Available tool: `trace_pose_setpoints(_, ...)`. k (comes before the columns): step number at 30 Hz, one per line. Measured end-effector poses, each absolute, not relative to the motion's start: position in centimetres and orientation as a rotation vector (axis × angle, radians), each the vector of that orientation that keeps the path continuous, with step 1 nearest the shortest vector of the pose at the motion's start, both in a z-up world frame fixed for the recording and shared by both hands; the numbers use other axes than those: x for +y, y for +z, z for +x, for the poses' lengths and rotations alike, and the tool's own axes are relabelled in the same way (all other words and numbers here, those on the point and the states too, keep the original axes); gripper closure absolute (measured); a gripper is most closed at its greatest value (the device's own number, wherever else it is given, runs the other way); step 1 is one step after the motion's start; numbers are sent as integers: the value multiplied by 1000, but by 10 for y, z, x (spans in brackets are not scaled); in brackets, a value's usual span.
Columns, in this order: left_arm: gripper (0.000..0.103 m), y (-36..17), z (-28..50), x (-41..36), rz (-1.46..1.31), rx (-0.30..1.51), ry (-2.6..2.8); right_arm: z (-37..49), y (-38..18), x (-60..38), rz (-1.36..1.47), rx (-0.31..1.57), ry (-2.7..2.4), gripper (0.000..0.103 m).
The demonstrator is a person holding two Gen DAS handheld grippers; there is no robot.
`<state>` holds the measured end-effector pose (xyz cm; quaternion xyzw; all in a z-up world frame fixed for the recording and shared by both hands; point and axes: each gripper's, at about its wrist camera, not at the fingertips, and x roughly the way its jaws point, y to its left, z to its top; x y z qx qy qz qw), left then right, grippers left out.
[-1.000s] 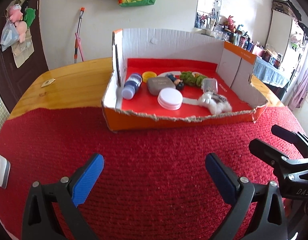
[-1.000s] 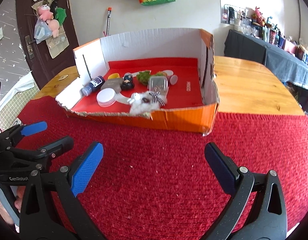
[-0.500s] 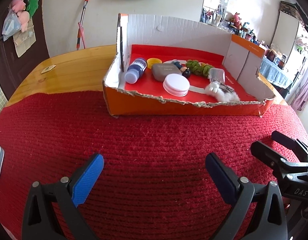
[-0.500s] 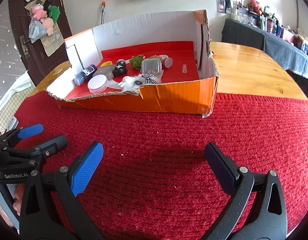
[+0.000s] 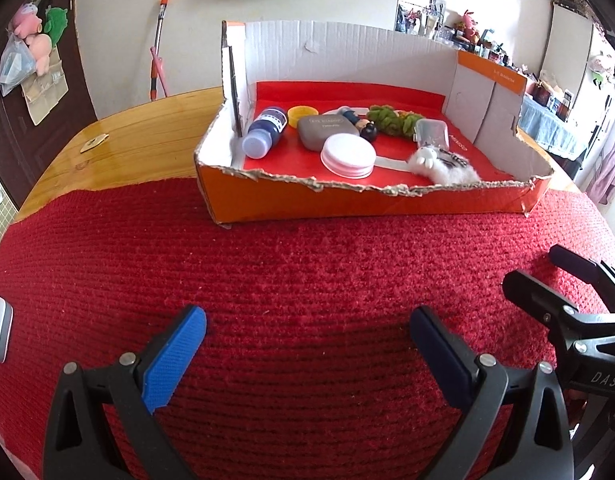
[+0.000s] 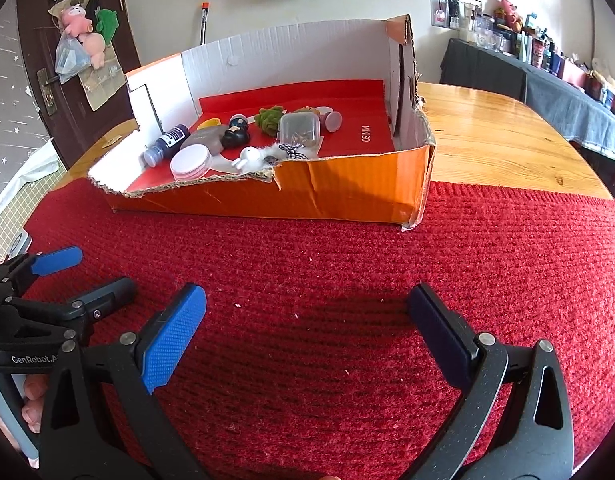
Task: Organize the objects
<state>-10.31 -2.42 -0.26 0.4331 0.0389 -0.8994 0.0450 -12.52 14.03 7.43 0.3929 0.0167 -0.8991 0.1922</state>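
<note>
Both grippers, left point(image 5: 307, 344) and right point(image 6: 305, 332), fingers spread, empty, over bare red mat point(image 5: 307, 272); box point(image 5: 367, 204) torn edge ahead.

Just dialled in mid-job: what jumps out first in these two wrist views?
The torn orange cardboard box sits where the red mat meets the wooden table, with small items clustered inside: a blue bottle, a white round lid and a white plush toy. The left gripper and right gripper are open, empty, above the mat.
</note>
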Motion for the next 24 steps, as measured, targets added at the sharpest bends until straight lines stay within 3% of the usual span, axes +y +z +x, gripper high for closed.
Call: trace_pose_setpoints(24,0,-1,-101,-28,1322,136,-2763,-124,74,143,1090,27,-2528,0)
